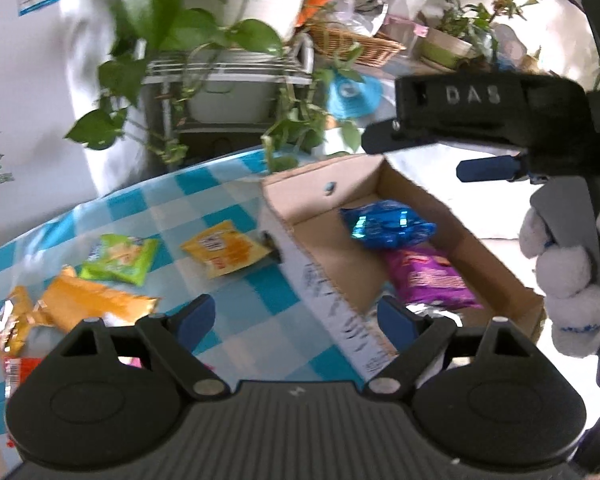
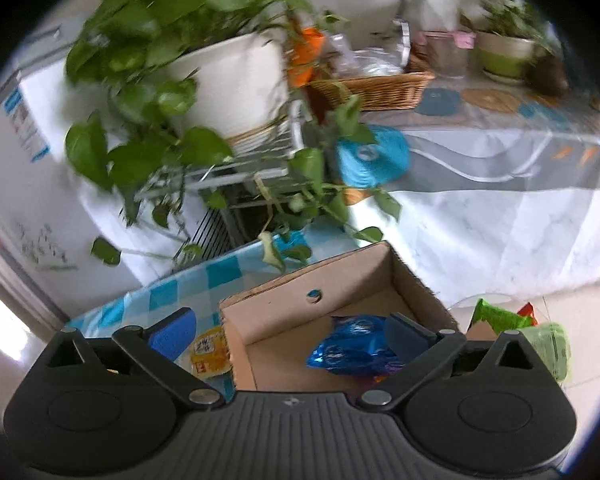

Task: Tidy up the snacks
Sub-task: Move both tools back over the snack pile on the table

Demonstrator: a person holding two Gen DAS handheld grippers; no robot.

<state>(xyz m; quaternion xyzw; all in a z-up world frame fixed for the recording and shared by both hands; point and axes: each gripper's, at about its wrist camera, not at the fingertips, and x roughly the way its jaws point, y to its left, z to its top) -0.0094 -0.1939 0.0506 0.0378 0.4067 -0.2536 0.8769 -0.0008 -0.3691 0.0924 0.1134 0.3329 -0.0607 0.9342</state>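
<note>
An open cardboard box [image 1: 324, 248] stands on the blue-checked table [image 1: 204, 200]. Inside lie a shiny blue snack bag [image 1: 384, 224] and a purple bag [image 1: 428, 276]. On the cloth left of the box lie a yellow packet [image 1: 224, 248], a green packet [image 1: 120, 258] and orange packets [image 1: 88, 304]. My left gripper [image 1: 296, 322] is open and empty over the box's near left wall. My right gripper [image 2: 292, 334] is open and empty above the box [image 2: 260, 312] and the blue bag [image 2: 352, 346]; it also shows in the left wrist view [image 1: 484, 164], over the box's right side.
Potted trailing plants on a wire stand [image 1: 228, 68] hang over the table's far edge. A wicker basket [image 1: 356, 44] and more pots sit on a counter behind. Green snack bags [image 2: 540, 340] lie right of the box. A red wrapper [image 1: 18, 368] lies at the table's left.
</note>
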